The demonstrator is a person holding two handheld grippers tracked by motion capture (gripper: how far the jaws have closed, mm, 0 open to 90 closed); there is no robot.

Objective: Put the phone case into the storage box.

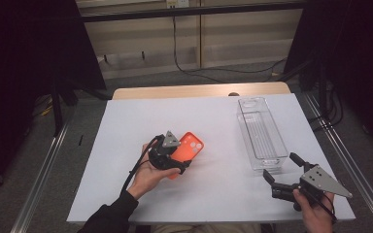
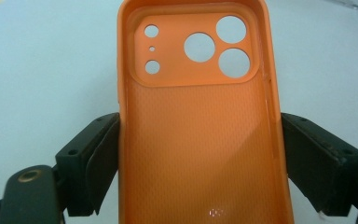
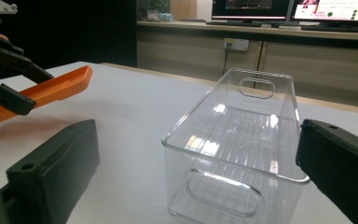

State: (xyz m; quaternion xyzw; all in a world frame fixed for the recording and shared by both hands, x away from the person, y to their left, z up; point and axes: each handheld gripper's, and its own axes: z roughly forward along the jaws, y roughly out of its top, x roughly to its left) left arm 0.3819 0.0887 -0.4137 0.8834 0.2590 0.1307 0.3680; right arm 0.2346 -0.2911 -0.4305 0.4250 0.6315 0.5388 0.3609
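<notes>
Evidently handling as a light, flexible thing — an orange phone case [image 2: 200,130], thin-walled, soft rubbery plastic by the look of it, likely bending under a hard pinch rather than cracking. Sitting clamped across its width between the jaws of the left gripper [image 2: 200,163], pads pressing on the two long side walls near the lower half, camera cut-outs pointing away from the hand. Hanging tilted above the white table [image 1: 126,145], far end raised, as seen from the right gripper view [image 3: 42,91]. Gripping by the side walls looking sensible: the rims being the stiffest part, the flat back flexing more readily. Squeezing too hard probably bowing the walls inward and letting the case spring out; gripping too near one corner risking a twist. Waiting near the table's front right corner, the right gripper [image 1: 284,172] standing with jaws apart and nothing between them — aimed at the clear plastic bin [image 3: 235,144], just beside it, not touching.
</notes>
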